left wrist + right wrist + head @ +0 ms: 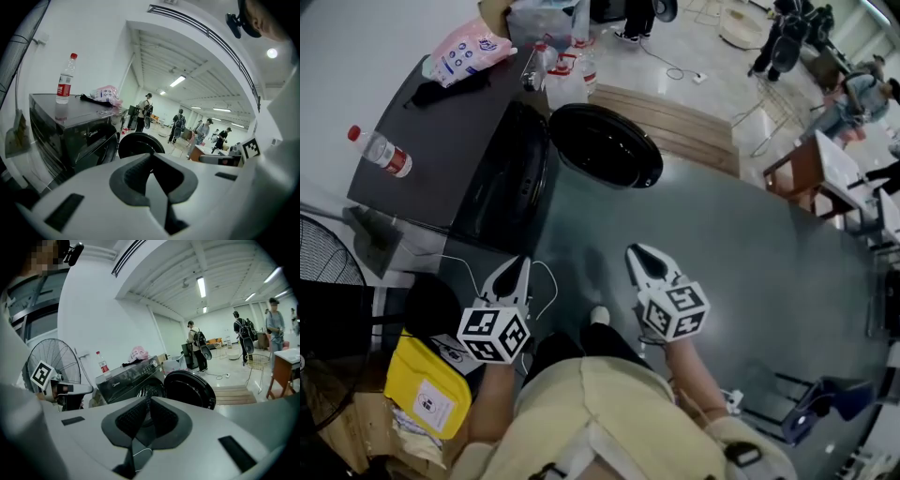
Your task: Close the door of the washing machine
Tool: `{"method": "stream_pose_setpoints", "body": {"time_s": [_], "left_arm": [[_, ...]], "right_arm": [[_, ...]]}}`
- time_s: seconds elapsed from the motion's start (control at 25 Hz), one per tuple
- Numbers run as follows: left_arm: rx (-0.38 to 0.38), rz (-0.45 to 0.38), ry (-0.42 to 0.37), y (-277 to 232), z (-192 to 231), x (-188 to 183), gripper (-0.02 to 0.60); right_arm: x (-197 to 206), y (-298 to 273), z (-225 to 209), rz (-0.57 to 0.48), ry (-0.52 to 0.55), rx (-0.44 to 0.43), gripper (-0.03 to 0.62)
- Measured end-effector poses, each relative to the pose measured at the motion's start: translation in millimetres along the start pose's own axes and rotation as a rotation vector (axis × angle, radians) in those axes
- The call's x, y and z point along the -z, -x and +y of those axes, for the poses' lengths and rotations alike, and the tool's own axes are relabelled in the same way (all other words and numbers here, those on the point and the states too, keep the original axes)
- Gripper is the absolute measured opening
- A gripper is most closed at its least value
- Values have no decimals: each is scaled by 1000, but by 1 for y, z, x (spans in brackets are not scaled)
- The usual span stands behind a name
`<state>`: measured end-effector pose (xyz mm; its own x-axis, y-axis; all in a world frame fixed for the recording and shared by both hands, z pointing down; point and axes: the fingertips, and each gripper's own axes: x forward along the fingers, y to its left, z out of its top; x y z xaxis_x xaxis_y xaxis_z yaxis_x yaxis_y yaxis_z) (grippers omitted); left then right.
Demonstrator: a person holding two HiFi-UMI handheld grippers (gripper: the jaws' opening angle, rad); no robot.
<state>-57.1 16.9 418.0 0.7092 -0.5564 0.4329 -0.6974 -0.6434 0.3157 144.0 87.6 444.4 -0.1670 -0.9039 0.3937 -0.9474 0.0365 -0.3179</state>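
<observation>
The room is a large white hall with a smooth, glossy grey floor [750, 253] and strip lights on the ceiling. People stand well back at the far end.

The washing machine [441, 141] is a dark, boxy unit with a flat, shiny top. Its door [605, 145] is round, black and glossy. It is swung fully open and juts out from the front over the floor. A clear plastic bottle [380, 150] with a red cap stands upright at one corner of the top. A soft pink pack [469, 47] lies at the far edge. A wire-caged fan [328, 272] stands beside the machine.

I have both forearms reaching forward, side by side, with the marker cubes facing up. Each tool points ahead and slightly down toward the machine, well apart from it.

The left gripper [522, 264] has its jaws pressed together, and nothing sits between the ribbed dark pads. The right gripper [636, 251] is likewise closed tight and empty. Neither touches the door.
</observation>
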Motion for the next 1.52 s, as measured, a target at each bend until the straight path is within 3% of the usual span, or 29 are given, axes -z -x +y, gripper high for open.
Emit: {"method": "stream_pose_setpoints", "body": {"time_s": [0.28, 0.88, 1.2, 1.52], "left_arm": [[7, 27, -16, -11, 12, -5, 20], [114, 49, -56, -57, 44, -25, 20], [102, 61, -50, -87, 39, -30, 20], [55, 55, -7, -146, 22, -42, 20]], "right_arm": [[-3, -31, -4, 37, 13, -1, 12], [-24, -75, 2, 83, 93, 60, 137], [-33, -94, -37, 90, 68, 85, 152], [-43, -117, -101, 137, 123, 63, 153]]}}
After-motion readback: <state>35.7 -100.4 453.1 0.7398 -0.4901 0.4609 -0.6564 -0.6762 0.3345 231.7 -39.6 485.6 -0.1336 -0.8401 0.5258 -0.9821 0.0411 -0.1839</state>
